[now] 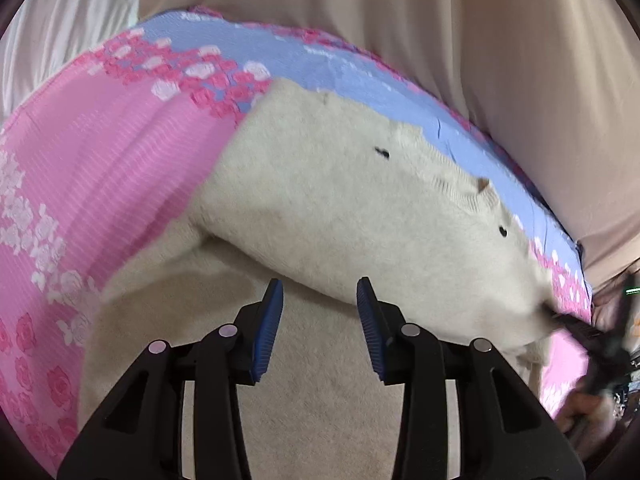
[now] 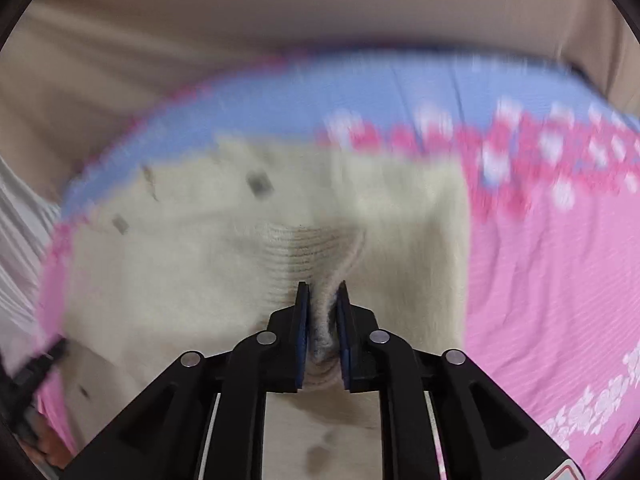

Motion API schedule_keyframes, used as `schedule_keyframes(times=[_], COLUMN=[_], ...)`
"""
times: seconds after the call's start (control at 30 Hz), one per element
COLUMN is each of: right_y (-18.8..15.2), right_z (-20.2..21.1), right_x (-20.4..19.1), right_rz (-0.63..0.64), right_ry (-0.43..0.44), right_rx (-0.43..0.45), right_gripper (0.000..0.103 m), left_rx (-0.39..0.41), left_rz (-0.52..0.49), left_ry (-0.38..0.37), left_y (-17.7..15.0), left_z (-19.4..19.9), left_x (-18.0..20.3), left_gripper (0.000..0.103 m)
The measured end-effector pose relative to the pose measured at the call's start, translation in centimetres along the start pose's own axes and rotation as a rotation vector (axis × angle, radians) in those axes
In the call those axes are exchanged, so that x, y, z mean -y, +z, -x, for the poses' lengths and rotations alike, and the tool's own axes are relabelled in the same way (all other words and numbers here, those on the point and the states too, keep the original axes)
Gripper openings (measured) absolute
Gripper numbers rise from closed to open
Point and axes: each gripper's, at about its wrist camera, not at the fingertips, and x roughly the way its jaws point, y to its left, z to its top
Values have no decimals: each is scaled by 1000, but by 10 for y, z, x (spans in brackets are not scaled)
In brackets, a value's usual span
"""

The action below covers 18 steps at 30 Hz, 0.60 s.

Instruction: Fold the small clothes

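Observation:
A small cream knitted sweater (image 1: 352, 208) lies on a pink and blue flowered bedsheet (image 1: 100, 168), one part folded over the rest. My left gripper (image 1: 320, 292) is open and empty, just above the sweater's lower layer, near the folded edge. In the right wrist view the same sweater (image 2: 200, 272) fills the middle. My right gripper (image 2: 322, 292) is shut on a ribbed edge of the sweater (image 2: 308, 248), with cloth bunched between the blue pads (image 2: 303, 320). The right gripper also shows blurred at the far right of the left wrist view (image 1: 576, 328).
The bedsheet (image 2: 540, 260) spreads pink to the right, blue (image 2: 320, 96) toward the far edge. Beige cloth (image 1: 440, 20) hangs behind the bed. The other gripper shows dark at the lower left of the right wrist view (image 2: 32, 368).

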Motion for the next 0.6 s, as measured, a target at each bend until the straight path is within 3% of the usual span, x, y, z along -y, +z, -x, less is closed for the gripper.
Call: schedule_keyframes(times=[0.07,0.13,0.17,0.33,0.57,0.6], right_y=[-5,-10,-14,-44,-61,-61], right_z=[23,44,52,59,26,26], right_x=[5,12,17,31,54,56], right_rz=[-43,-86,-103,-120,-312,-316], right_ry=[42,72,85,136,236,228], right_rx=[85,137,149,83,26,40], right_gripper=[18,35,38,38,38,34], left_rx=[-14,-11,-13,-50,-71,-72], left_rz=[-12,-31,-34,-23,-209,-223], left_ry=[1,-3,-11,-114,-130,-130], left_y=[-2,-4,-5,-12,-27,-29], left_z=[0,2,3,5,-7,-7], left_x=[5,10,11,28,100,106], left_gripper=[37,42,46,50,53,56])
